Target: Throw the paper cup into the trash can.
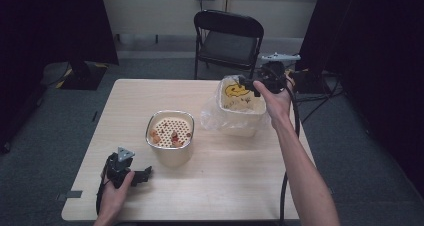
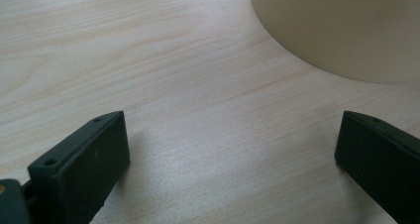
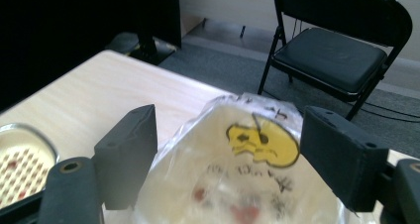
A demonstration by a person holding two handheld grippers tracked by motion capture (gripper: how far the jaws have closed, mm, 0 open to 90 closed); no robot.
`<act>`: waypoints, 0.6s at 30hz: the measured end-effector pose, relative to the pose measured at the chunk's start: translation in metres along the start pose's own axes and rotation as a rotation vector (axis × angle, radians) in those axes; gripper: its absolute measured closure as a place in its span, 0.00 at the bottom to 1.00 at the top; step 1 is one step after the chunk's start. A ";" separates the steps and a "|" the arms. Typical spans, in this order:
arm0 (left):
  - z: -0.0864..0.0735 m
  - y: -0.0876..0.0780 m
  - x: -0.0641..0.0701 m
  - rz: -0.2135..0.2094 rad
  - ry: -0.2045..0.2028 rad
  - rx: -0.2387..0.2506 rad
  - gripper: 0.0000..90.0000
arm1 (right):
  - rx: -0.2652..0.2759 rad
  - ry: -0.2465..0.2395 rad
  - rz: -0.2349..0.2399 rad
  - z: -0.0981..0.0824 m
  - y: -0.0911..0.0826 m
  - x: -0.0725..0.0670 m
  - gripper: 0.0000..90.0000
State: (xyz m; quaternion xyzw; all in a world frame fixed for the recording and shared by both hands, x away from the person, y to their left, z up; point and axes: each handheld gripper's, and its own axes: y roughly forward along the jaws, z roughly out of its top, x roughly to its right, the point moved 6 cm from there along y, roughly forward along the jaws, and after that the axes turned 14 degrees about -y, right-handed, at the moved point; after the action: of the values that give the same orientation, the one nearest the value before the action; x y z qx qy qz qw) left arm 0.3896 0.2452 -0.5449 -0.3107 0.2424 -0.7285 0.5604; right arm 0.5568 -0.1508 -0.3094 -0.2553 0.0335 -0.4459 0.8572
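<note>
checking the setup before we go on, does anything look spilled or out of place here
Nothing is spilled on the table. One oddity: the clear plastic bag with the yellow face print lining the beige bin sags loosely over its left side onto the tabletop. The strainer-topped container stands upright, food bits inside.

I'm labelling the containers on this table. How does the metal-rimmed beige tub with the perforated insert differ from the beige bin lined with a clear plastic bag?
The metal-rimmed beige tub has a hole-dotted insert on top with reddish bits lying on it; the bag-lined beige bin has no insert.
The tub stands bare near the table's middle; the bin wears a clear bag with a yellow face print and stands at the far right.
The open right gripper hovers at the bin's rim; nothing is at the tub's.
Both are beige, open-topped and upright.
</note>
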 end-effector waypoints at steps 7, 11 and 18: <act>0.000 0.000 0.000 -0.001 0.000 0.000 0.00 | 0.033 -0.029 0.052 -0.015 -0.028 -0.021 0.23; 0.000 0.000 0.000 -0.001 0.003 -0.001 0.00 | 0.006 -0.036 0.077 -0.034 -0.035 -0.030 0.21; 0.000 0.000 0.000 0.000 0.000 0.000 0.00 | 0.032 -0.034 0.087 -0.063 -0.061 -0.055 0.16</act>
State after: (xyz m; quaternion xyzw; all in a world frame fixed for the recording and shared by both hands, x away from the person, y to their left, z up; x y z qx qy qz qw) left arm 0.3896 0.2453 -0.5449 -0.3107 0.2426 -0.7285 0.5603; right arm 0.4607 -0.1624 -0.3450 -0.2473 0.0227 -0.4041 0.8803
